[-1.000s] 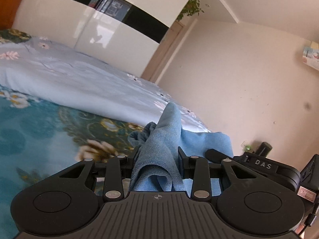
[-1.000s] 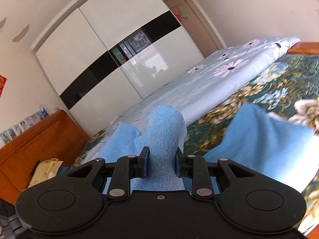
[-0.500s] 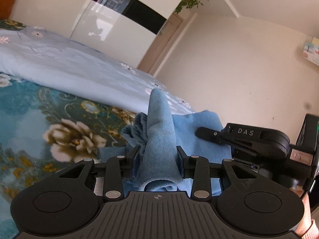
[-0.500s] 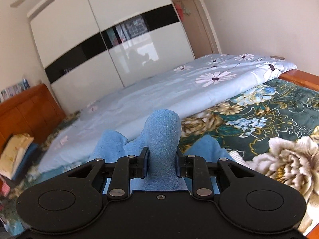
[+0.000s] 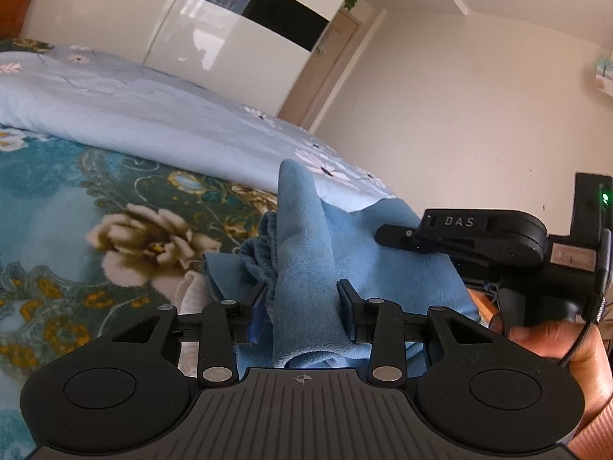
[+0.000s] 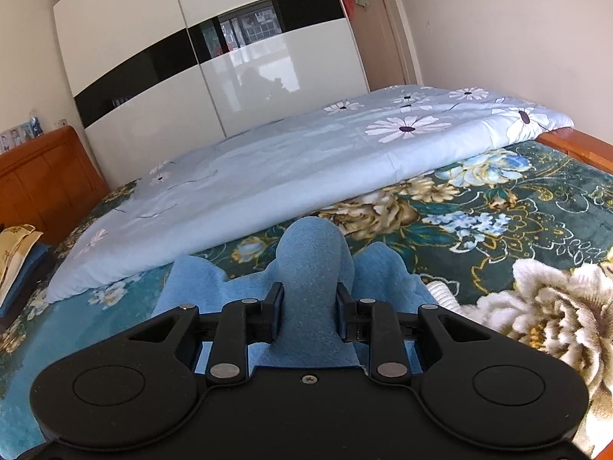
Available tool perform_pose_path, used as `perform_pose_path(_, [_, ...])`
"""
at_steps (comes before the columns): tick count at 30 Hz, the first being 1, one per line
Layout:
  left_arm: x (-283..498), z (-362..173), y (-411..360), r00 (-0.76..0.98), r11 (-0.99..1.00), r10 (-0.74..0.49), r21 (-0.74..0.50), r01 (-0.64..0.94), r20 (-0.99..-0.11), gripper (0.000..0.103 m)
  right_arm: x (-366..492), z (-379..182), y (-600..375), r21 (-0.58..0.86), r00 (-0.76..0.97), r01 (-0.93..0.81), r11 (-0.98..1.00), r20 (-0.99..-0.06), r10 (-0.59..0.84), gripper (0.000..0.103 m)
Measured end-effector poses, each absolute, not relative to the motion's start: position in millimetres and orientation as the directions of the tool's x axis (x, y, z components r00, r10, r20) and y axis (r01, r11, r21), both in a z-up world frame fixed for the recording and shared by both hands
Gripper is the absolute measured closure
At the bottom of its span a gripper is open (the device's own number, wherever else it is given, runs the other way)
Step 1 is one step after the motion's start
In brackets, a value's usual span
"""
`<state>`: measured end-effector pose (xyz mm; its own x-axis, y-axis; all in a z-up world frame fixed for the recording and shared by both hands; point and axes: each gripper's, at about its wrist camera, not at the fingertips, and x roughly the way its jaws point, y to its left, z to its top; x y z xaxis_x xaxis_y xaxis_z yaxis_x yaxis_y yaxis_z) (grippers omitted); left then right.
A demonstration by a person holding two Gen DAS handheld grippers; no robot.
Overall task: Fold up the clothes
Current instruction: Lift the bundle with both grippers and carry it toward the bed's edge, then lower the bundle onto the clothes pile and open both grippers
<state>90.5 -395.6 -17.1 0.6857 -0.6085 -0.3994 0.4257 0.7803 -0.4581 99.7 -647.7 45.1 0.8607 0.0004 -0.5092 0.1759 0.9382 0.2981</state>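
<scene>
Blue fleece garment [image 5: 306,264] lies on the floral bedspread [image 5: 76,207], one pinched fold standing up toward 12 o'clock. Left gripper [image 5: 302,303] clamps that fold, jaws narrowly parted around it. Right gripper [image 6: 309,312], lettered "DAS" in the left view, grips another bunched fold [image 6: 310,264] likewise.

blue garment [image 5: 306,268], teal floral blanket [image 6: 517,222], black gripper [image 6: 308,306]
</scene>
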Motion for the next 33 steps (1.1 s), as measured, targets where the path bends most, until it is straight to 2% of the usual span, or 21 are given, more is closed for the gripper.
perform_pose_path(7, [92, -15, -391, 0.683, 0.779, -0.612, -0.453, 0.434, -0.399, 0.066, 104, 37, -652, 0.293, 0.844, 0.2, 0.935, -0.536, -0.013, 0.068])
perform_pose_path(17, [90, -6, -384, 0.692, 0.79, -0.602, -0.425, 0.442, -0.399, 0.061, 104, 41, -648, 0.271, 0.831, 0.229, 0.935, -0.554, -0.043, 0.063])
perform_pose_path(28, [86, 10, -364, 0.717, 0.807, -0.58, -0.395, 0.439, -0.387, 0.046, 91, 57, -646, 0.259, 0.83, 0.272, 0.927, -0.55, -0.09, 0.05])
perform_pose_path(33, [85, 19, -363, 0.717, 0.802, -0.589, -0.375, 0.465, -0.373, 0.033, 69, 70, -650, 0.246, 0.847, 0.287, 0.926, -0.517, -0.125, 0.045])
